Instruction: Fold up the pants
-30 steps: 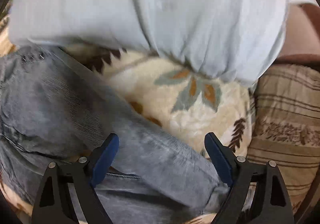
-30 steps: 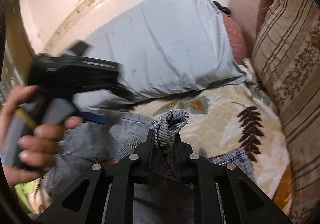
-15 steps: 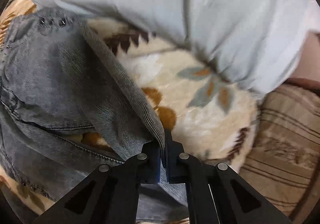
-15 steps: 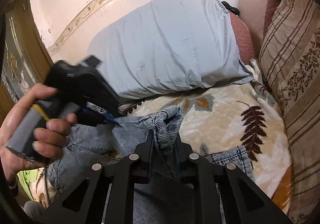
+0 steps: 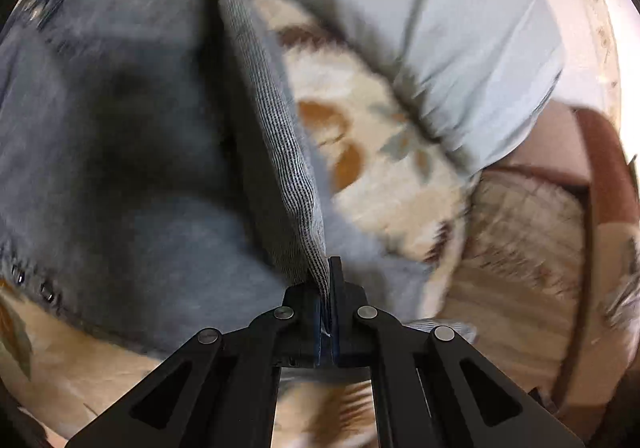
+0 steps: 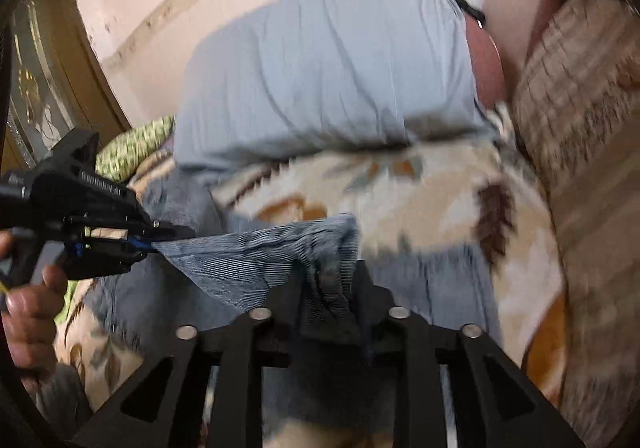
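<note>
Left wrist view:
- Grey denim jeans (image 5: 120, 128) spread from 9 to 12 o'clock over a floral fleece blanket (image 5: 360, 120)
- One ribbed fold edge (image 5: 288, 176) pulled up as a ridge from 12 o'clock down to centre
- Left gripper (image 5: 329, 272) clenched flat on the low end of that ridge, cloth pinched between the pads, no gap showing
- Likely reason for the pinch: to take one corner of the leg end so the layer lifts as a sheet, not a bunch
- Pale blue pillow (image 5: 400, 8) at 1 o'clock, touching the blanket
- Striped cushion (image 5: 520, 240) at 3 o'clock, clear of the denim
- Much blur here, so rivets and seams not readable

Right wrist view:
- Hand (image 6: 28, 300) at 9 o'clock wrapped round the left tool's grip, tool lying nearly level, nose toward 3 o'clock
- Denim stretched taut from that nose across to centre, so tension shared between both tools
- Right gripper (image 6: 328, 280) at 6 o'clock, pitched forward and down over the bed
- Jaws just been opening, yet a wad of leg cloth sits between them and looks gripped, judging by the taut span; hold probably loosening
- Remainder of the jeans lying under and beyond the right tool on the blanket
- Fold judged barely begun: leg end raised at two points, not yet laid over
</note>
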`<move>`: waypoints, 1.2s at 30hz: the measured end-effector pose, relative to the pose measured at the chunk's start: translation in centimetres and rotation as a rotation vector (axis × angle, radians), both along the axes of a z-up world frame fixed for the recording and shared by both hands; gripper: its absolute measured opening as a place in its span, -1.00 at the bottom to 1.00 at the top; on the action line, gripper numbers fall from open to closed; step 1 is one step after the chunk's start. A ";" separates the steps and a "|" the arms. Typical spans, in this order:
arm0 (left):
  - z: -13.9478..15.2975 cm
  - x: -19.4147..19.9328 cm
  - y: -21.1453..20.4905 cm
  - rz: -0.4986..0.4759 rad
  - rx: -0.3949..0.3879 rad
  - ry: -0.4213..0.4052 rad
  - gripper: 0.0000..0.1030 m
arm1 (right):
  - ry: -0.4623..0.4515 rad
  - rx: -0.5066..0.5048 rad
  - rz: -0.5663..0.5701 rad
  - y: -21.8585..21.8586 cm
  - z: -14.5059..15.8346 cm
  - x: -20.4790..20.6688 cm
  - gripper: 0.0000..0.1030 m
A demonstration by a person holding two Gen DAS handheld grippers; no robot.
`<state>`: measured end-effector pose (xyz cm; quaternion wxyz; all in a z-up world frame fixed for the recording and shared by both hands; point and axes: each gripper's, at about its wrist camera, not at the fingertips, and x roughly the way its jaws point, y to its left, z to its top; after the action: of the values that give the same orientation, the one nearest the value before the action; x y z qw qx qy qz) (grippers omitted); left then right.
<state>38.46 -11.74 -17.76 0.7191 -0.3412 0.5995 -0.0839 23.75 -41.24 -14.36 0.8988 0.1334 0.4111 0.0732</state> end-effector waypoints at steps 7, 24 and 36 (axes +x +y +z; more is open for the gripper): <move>-6.1 -2.2 2.2 0.020 -0.040 0.094 -0.97 | 0.251 0.087 -0.077 -0.9 -4.5 -2.4 0.37; -5.6 -2.8 1.6 -0.079 0.015 0.031 -0.97 | 0.385 0.247 -0.326 -4.3 -8.8 1.0 -0.68; 2.4 -5.6 -2.4 -0.162 -0.020 -0.154 -0.97 | 0.187 0.165 -0.260 -7.5 -0.7 2.5 -0.86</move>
<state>32.81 -14.15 -15.37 0.7503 -0.2912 0.5675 -0.1738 26.30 -48.78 -15.07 0.8445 0.2648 0.4650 -0.0228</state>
